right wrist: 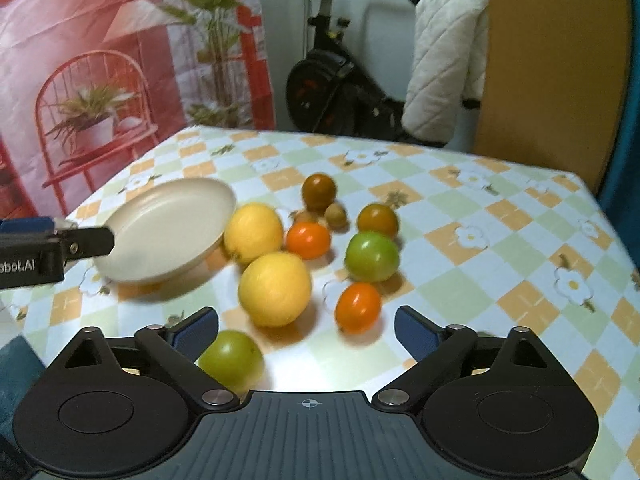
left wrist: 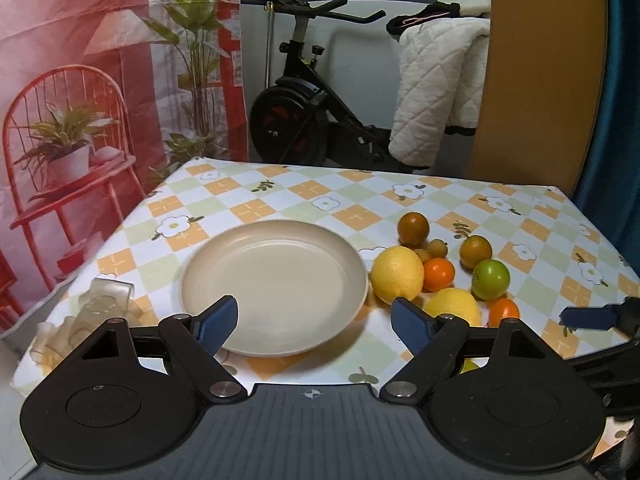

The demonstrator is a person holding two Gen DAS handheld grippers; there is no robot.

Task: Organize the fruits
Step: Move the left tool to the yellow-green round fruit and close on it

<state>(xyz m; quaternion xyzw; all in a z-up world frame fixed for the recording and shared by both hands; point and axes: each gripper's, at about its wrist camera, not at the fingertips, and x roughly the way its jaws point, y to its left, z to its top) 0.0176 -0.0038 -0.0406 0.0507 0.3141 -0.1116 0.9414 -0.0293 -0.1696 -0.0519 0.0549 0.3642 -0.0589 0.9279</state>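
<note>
Left wrist view: left tool [left wrist: 314, 322] spread wide, nothing between its blue pads, poised over the near rim of the empty beige plate [left wrist: 274, 286].
Fruits, left view: two lemons [left wrist: 397, 274], oranges and a green fruit [left wrist: 490, 279] lay clustered on the table [left wrist: 280, 196] just right of the plate.
Right wrist view: right tool [right wrist: 306, 330] spread, gripping nothing.
Fruits, right view: near lemon [right wrist: 275, 288] and orange fruit [right wrist: 357, 306] sat ahead of the pads; a second green fruit [right wrist: 231, 358] beside the left pad.
</note>
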